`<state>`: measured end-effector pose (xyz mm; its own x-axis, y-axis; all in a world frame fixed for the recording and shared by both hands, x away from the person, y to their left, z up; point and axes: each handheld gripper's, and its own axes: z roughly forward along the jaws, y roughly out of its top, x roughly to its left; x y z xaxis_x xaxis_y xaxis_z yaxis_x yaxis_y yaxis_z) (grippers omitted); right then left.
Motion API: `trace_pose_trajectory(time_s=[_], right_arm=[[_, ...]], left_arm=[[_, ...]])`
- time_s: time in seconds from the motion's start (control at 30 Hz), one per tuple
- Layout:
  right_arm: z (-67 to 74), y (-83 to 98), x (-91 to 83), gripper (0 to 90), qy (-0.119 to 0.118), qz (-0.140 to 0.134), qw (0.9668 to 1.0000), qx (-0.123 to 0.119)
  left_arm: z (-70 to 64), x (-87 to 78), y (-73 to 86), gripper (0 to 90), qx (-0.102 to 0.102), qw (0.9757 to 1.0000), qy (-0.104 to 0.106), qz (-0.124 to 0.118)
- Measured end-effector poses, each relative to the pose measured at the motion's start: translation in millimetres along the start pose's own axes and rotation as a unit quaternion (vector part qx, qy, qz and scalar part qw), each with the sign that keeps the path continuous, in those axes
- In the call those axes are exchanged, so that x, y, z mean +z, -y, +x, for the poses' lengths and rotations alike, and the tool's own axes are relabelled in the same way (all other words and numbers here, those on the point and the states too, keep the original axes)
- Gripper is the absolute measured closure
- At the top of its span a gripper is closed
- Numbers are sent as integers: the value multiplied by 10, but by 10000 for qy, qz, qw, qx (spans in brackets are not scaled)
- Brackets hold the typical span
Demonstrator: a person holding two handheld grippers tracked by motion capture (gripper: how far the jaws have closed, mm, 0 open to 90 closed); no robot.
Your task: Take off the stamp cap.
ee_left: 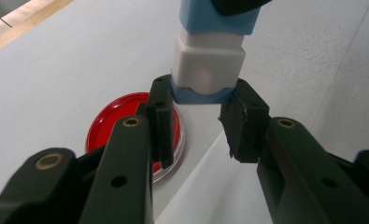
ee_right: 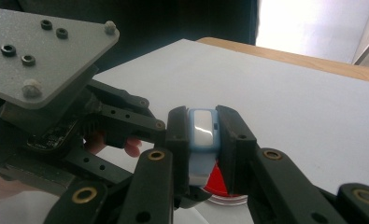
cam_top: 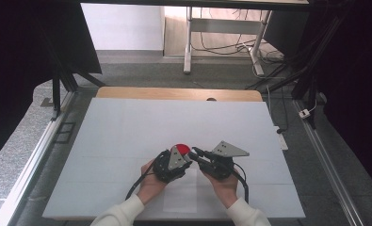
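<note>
1. Tongs, right gripper (ee_right: pixel 203 135): jaws clamped flat on a small blue-and-white capped block (ee_right: pixel 203 128), which I hold above the table.
2. Left gripper (ee_left: pixel 198 112): jaws closed on the same block's (ee_left: pixel 209 56) blue end; I judge the two-ended grip is meant for pulling it apart.
3. Red lidded dish (ee_left: pixel 121 116): on the white table (cam_top: pixel 127 127), just beneath both grippers, untouched.

White tabletop (cam_top: pixel 127 132), grey carpet floor (cam_top: pixel 141 75), white table legs (cam_top: pixel 188 42), dark curtains (cam_top: pixel 14 70)
</note>
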<state>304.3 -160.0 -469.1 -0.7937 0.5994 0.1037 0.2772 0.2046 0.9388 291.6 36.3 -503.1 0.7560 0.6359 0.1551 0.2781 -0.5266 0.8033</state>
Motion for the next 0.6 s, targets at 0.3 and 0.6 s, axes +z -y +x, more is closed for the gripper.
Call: trace_pose_trajectory(time_s=[0.3,0.6], right_arm=[[-25,-18,-11,751,-95,24,9999,49],[-22,-12,-6,750,-82,45,9999,58]], left_arm=[[-24,-13,-2,658,320,9994,-134,-2],[-5,-12,7,657,309,9995,-83,-2]])
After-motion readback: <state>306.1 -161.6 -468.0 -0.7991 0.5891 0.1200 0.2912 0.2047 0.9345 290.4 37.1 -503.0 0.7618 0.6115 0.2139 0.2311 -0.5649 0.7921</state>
